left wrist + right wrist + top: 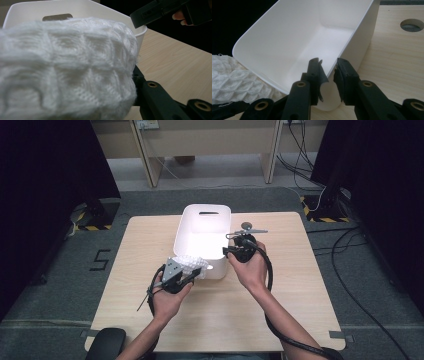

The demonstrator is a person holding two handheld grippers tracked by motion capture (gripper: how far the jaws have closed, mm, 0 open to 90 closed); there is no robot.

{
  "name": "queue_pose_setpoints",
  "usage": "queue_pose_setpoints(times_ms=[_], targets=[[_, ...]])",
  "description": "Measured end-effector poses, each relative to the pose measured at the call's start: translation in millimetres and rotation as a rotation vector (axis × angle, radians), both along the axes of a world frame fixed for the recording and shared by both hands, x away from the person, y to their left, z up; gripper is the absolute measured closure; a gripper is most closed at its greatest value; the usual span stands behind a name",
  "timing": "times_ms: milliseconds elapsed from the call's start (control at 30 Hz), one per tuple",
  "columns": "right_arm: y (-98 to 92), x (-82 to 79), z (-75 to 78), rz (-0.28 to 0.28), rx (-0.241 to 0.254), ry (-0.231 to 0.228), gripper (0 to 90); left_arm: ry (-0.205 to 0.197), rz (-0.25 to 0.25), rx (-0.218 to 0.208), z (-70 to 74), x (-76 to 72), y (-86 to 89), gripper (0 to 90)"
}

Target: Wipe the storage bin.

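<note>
The left gripper [192, 276] clamps a white knitted cloth [190, 265] at the near rim of the white bin [205, 227]; the right gripper [226, 252] pinches that rim's right corner. Released too early, the cloth could drape outside onto the counter [280, 290] — or the bin could tip.

A light wooden table [300, 285] stands on grey carpet [60, 285]; black cables [345, 250] trail past hazard-striped floor plates [327, 216].

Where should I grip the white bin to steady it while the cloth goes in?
Grip the white bin by its thin upright rim at the near right corner, one finger inside and one outside, coming from above on the right; the right gripper straddles it there already.
</note>
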State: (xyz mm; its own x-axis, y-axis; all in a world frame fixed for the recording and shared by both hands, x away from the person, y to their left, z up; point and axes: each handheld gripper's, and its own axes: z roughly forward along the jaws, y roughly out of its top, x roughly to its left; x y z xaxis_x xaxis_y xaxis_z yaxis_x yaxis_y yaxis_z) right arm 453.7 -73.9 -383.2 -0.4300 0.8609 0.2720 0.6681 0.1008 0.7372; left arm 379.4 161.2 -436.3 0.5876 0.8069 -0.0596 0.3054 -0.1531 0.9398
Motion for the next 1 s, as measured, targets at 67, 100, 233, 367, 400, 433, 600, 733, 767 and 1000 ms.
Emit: queue_pose_setpoints(times_ms=[67,100,233,367,400,433,600,733,767,1000], targets=[[-0.1,0.0,0.0,0.000,0.001,0.001,73.8,0.001,0.000,0.001,-0.7,0.3,-1.0,75.4],[-0.1,0.0,0.0,0.000,0.000,0.001,73.8,0.003,0.000,0.002,-1.1,0.4,-1.9,75.4],[-0.1,0.1,0.0,0.001,0.001,0.001,73.8,0.005,-0.006,0.007,-2.9,1.1,-5.1,75.4],[-0.1,0.1,0.1,0.001,0.000,0.001,73.8,0.006,-0.006,0.009,-3.8,1.8,-6.6,75.4],[0.0,0.0,0.1,0.000,0.000,0.001,73.8,0.008,-0.008,0.009,-4.3,2.0,-7.1,75.4],[-0.1,0.1,0.1,0.001,0.000,0.000,73.8,0.009,-0.008,0.007,-4.9,2.1,-7.6,75.4],[-0.1,-0.1,-0.1,0.001,-0.001,-0.003,73.8,0.014,-0.012,0.007,-7.4,2.8,-9.1,75.4],[-0.1,-0.4,-0.3,0.002,-0.004,-0.006,73.9,0.023,-0.009,0.009,-10.9,3.4,-9.1,75.4],[-0.1,-0.4,-0.3,0.002,-0.005,-0.007,73.9,0.024,-0.009,0.010,-12.2,3.5,-9.9,75.4],[-0.1,-0.4,-0.4,0.003,-0.005,-0.008,73.9,0.034,-0.007,0.023,-21.3,5.7,-13.5,75.4]])
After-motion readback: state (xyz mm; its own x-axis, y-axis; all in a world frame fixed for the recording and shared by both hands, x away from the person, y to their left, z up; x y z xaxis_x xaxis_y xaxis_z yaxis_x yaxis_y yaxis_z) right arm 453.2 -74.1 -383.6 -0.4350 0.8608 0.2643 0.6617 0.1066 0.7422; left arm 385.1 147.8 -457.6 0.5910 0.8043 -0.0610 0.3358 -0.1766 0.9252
